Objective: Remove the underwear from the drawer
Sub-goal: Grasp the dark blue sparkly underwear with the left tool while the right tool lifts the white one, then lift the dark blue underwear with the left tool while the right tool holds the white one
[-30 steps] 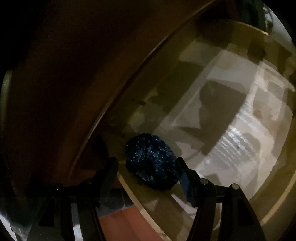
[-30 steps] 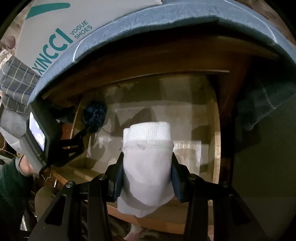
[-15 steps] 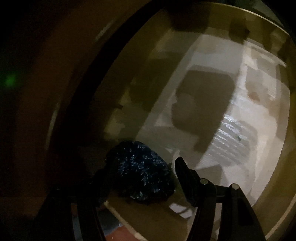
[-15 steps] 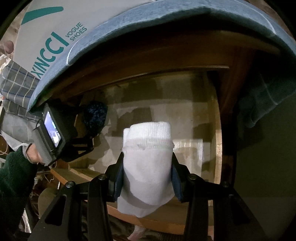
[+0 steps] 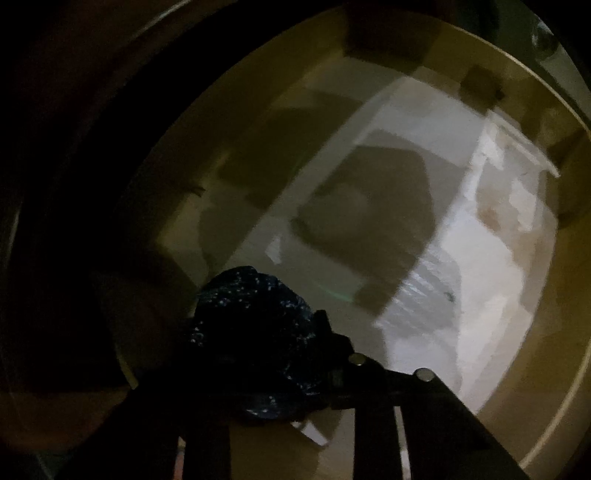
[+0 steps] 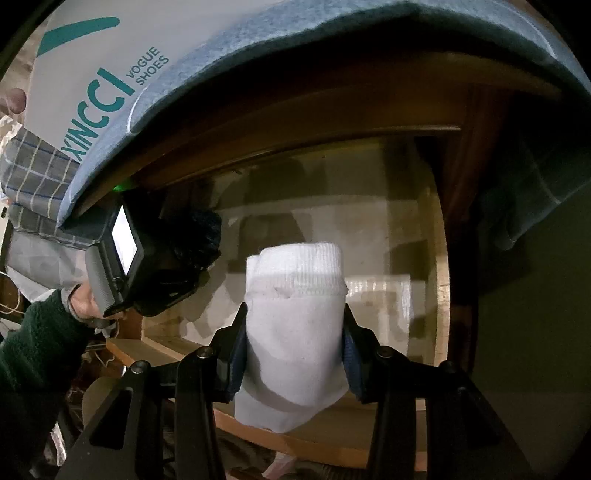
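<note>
Two grippers, two bundles, one open drawer.

Left wrist view: very dark, blurred. Left gripper low in frame at 6 o'clock, fingers clenched on dark speckled bundle, bundle pinched between them and bulging toward 12 o'clock. Right-hand finger pressed against bundle's side; other finger lost in shadow. Pale paper-lined drawer floor spreading from centre toward 3 o'clock, angular shadows across it. Wooden drawer wall curving along 4 o'clock edge. Bundle held over near-left part of drawer interior, contact with floor not discernible.

Right wrist view: right gripper at 6 o'clock, jaws grasping white folded underwear, ribbed cuff end pointing to 12 o'clock, lower end hanging past jaws toward 6. White piece held above drawer, in front of its front rail, not touching liner. Left gripper visible at 9 o'clock with lit camera screen, person's hand in green sleeve behind it, dark bundle at its tips, over left end of drawer near cabinet edge. White shoe box with teal lettering on blue-grey cloth arcing 10 to 2 o'clock. Plaid fabric at 9 o'clock.
</note>
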Available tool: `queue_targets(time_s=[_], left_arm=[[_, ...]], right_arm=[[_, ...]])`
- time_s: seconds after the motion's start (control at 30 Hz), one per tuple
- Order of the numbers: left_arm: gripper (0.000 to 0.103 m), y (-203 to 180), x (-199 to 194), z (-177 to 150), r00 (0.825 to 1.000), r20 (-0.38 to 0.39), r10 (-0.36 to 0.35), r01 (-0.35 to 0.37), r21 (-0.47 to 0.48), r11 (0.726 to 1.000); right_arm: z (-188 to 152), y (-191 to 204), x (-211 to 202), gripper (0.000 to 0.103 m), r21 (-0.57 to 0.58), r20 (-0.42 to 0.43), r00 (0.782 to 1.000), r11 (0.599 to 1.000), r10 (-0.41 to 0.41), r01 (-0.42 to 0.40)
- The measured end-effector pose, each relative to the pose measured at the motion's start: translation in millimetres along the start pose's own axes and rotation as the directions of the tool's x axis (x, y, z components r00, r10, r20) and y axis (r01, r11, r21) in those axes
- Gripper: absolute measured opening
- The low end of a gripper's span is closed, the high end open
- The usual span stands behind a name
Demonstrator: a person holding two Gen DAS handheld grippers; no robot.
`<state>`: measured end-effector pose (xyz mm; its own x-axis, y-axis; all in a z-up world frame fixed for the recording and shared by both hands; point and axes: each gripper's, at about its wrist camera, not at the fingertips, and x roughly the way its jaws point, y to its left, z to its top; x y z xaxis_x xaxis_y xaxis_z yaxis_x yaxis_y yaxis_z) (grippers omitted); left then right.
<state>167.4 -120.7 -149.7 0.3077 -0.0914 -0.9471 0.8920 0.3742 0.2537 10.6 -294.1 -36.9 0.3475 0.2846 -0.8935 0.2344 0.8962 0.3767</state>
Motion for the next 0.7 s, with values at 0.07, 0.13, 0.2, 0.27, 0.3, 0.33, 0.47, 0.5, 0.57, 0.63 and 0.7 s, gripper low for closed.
queue_targets(time_s=[0.07, 0.13, 0.2, 0.27, 0.3, 0.33, 0.47, 0.5, 0.57, 0.63, 0.7], left_arm=[[0.016, 1, -3, -5, 1.0, -0.005, -0.027, 0.027, -0.002, 1.0], [0.015, -2, -7, -8, 0.999, -0.011, -0.043, 0.043, 0.0, 0.999], [0.014, -3, -11, -11, 0.997, -0.024, -0.075, 0.075, -0.01, 0.997], [0.014, -2, -19, -13, 0.995, -0.031, -0.1, 0.099, -0.022, 0.995], [0.014, -1, -23, -14, 0.993, -0.035, -0.117, 0.116, -0.031, 0.993], [0.014, -6, -33, -18, 0.993, -0.035, -0.116, 0.115, -0.036, 0.993], [0.014, -9, -46, -22, 0.986, -0.057, -0.158, 0.154, -0.071, 0.986], [0.014, -12, -50, -24, 0.986, -0.054, -0.155, 0.152, -0.066, 0.986], [0.014, -17, -58, -28, 0.985, -0.056, -0.165, 0.161, -0.066, 0.985], [0.014, -21, -66, -29, 0.983, -0.055, -0.176, 0.171, -0.085, 0.982], [0.014, -19, -73, -35, 0.982, -0.053, -0.182, 0.177, -0.098, 0.979]], right_arm=[[0, 0, 0, 0.041, -0.001, 0.0, 1.0, 1.0, 0.001, -0.001], [0, 1, 0, 0.041, -0.004, 0.003, 1.0, 1.0, -0.007, 0.007], [0, 2, 0, 0.041, -0.007, 0.002, 1.0, 1.0, -0.005, 0.005], [1, 3, 1, 0.041, -0.011, 0.001, 1.0, 1.0, -0.009, 0.009], [1, 4, 1, 0.041, -0.013, -0.001, 1.0, 1.0, -0.007, 0.007], [1, 4, 0, 0.041, -0.014, -0.002, 1.0, 1.0, -0.009, 0.009], [1, 5, 0, 0.041, -0.016, 0.001, 1.0, 1.0, -0.013, 0.013], [1, 5, -1, 0.041, -0.017, 0.003, 1.0, 1.0, -0.011, 0.011], [0, 5, -1, 0.041, -0.02, 0.002, 1.0, 1.0, -0.013, 0.013], [0, 6, -1, 0.041, -0.025, 0.002, 1.0, 1.0, -0.014, 0.014], [0, 6, -2, 0.041, -0.029, 0.004, 1.0, 0.999, -0.019, 0.019]])
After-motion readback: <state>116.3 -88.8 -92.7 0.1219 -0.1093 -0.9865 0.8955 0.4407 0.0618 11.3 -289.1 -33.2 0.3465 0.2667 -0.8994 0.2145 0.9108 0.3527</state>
